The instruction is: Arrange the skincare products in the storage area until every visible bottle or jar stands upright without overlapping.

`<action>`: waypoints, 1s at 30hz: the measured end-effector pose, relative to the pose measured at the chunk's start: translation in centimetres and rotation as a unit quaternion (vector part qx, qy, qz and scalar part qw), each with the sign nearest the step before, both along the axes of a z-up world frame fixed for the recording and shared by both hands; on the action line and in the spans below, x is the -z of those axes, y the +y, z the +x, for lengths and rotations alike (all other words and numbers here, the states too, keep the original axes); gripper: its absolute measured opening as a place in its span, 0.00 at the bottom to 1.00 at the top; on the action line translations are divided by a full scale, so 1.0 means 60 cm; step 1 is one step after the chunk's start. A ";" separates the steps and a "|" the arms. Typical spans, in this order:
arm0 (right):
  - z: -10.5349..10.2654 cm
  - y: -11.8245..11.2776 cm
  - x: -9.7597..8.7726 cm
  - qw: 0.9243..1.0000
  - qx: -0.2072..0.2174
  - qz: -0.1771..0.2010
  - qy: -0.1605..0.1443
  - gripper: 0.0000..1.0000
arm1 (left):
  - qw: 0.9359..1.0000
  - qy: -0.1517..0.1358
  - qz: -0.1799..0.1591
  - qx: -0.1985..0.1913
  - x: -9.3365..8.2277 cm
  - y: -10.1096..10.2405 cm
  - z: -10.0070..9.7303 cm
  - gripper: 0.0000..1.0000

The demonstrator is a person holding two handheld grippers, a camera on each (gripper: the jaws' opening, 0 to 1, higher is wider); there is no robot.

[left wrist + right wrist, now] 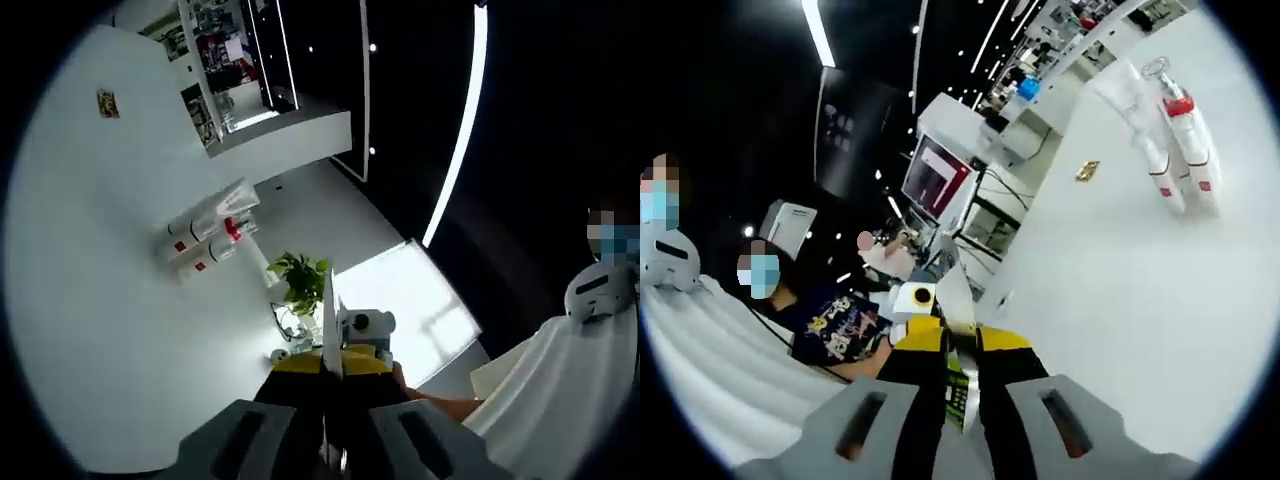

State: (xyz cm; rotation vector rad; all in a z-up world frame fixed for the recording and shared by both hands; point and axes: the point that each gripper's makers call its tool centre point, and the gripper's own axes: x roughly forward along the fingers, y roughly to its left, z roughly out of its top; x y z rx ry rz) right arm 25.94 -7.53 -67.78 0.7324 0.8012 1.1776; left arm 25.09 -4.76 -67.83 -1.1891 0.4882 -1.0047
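Several white skincare bottles with red caps and labels (pixel 205 238) cluster on the white tabletop (pixel 90 330), far ahead of my left gripper (pixel 330 365). That gripper is shut on a thin white flat packet (pixel 328 305) seen edge-on. In the right gripper view the same bottles (pixel 1175 145) sit at the upper right, well away from my right gripper (pixel 960 340), which is shut on the packet (pixel 958 290) from the opposite side. Whether the bottles stand or lie I cannot tell.
A small potted plant (pixel 300 280) stands beyond the left jaws. A small gold item (pixel 1087 170) lies on the white tabletop (pixel 1120 320) left of the bottles. A person in white (pixel 560 390) is close by. Seated people (pixel 820 320), a monitor (pixel 935 175) and shelves fill the background.
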 end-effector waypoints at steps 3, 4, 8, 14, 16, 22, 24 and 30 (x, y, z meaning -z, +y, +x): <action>0.005 0.002 0.001 1.000 0.012 0.000 -0.017 0.10 | 1.000 -0.002 0.001 -0.003 -0.001 -0.001 0.001 0.02; 0.005 0.002 0.001 1.000 0.013 0.001 -0.018 0.10 | 1.000 -0.001 0.001 -0.003 0.000 0.000 0.002 0.02; 0.006 0.007 0.002 1.000 0.020 0.005 -0.022 0.17 | 1.000 0.002 -0.003 -0.006 -0.001 0.001 0.002 0.02; -0.037 0.039 0.031 0.997 -0.034 -0.041 -0.052 0.23 | 1.000 0.002 -0.010 -0.012 -0.005 0.003 0.003 0.02; -0.035 0.040 0.031 0.998 -0.026 -0.035 -0.038 0.16 | 1.000 0.002 -0.007 -0.017 -0.003 0.009 0.003 0.02; -0.029 0.029 0.022 1.000 -0.010 0.010 0.012 0.05 | 1.000 0.005 -0.006 -0.029 0.000 0.014 0.009 0.02; -0.023 0.026 0.008 0.997 0.011 0.055 0.047 0.01 | 0.999 0.013 -0.008 -0.036 0.004 0.020 0.013 0.02; -0.015 0.018 -0.015 0.994 0.024 0.097 0.048 0.00 | 0.997 0.023 -0.071 -0.029 -0.024 0.019 0.016 0.02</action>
